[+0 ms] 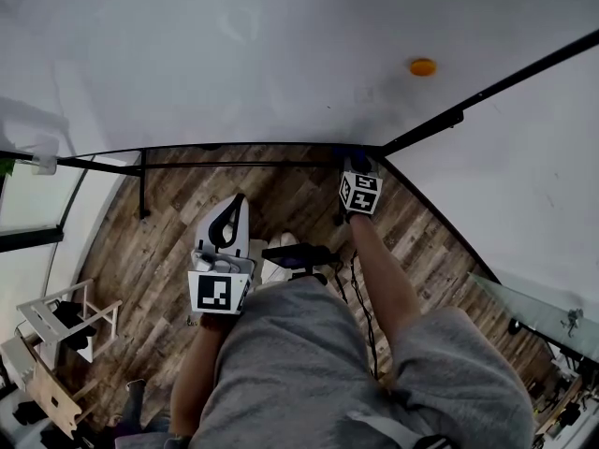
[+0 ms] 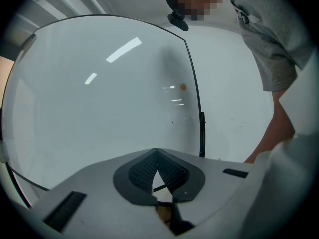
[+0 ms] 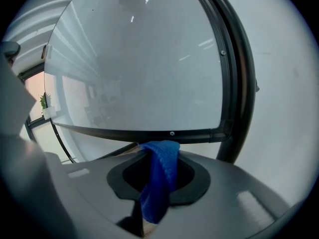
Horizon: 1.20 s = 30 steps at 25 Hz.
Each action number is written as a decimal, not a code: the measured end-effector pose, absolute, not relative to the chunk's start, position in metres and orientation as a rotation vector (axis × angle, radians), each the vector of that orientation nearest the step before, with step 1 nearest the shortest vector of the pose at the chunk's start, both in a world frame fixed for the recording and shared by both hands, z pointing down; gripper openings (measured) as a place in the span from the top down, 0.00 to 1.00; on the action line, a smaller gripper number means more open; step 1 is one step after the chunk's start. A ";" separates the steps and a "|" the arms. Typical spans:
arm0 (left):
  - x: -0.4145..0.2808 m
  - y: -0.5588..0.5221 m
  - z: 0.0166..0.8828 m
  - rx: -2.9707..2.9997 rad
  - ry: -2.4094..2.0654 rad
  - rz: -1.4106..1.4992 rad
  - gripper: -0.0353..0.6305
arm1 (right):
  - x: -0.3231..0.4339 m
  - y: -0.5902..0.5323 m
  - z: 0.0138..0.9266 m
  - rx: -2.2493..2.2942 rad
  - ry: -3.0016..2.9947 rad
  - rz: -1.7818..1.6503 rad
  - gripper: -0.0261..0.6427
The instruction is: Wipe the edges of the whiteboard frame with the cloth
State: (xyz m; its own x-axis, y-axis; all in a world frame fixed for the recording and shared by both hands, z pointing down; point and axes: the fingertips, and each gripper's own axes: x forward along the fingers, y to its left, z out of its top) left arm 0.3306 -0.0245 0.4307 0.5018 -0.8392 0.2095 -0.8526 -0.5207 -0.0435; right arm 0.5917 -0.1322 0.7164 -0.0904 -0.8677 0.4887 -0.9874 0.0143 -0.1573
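LOWER RIGHT CORNER — A person in grey stands over a whiteboard (image 1: 234, 54) with a two-jaw gripper in each hand. The right gripper (image 1: 356, 166) is clamped on a blue cloth (image 3: 159, 176), folded into a narrow strip whose long axis runs along the jaws. Its upper end sits at the jaw tips, against the bottom rail of the black frame (image 3: 149, 132) and just left of the corner. The other end trails back toward the handle.

The bottom rail runs level and the right-hand rail rises from the corner. A thicker dark post (image 3: 245, 98) stands just beside that rail on its outer side — seemingly part of the stand, though the wide lens makes that hard to settle.

The left gripper (image 2: 157, 156) is held back from the board, close to the person's body, and points up at the board face. Its ribbed jaws are pressed together at the tips, with nothing between them.

A small orange magnet (image 1: 422, 66) sits on the board near the right rail, well above the cloth. Below the board lies a wood-plank floor (image 1: 178, 241), with the stand's black tubes (image 1: 141, 183) showing against it. A dark cable (image 1: 360, 297) runs beside the right forearm (image 1: 379, 269).
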 end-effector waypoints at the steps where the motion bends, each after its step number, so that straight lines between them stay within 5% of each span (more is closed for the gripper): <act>1: 0.330 -0.026 0.430 2.676 -1.508 0.311 0.93 | 0.590 -0.132 0.716 1.923 -2.039 0.681 0.83; 30: 0.279 -0.046 0.423 2.592 -1.575 0.274 0.93 | 0.524 -0.143 0.714 1.830 -2.085 0.727 0.83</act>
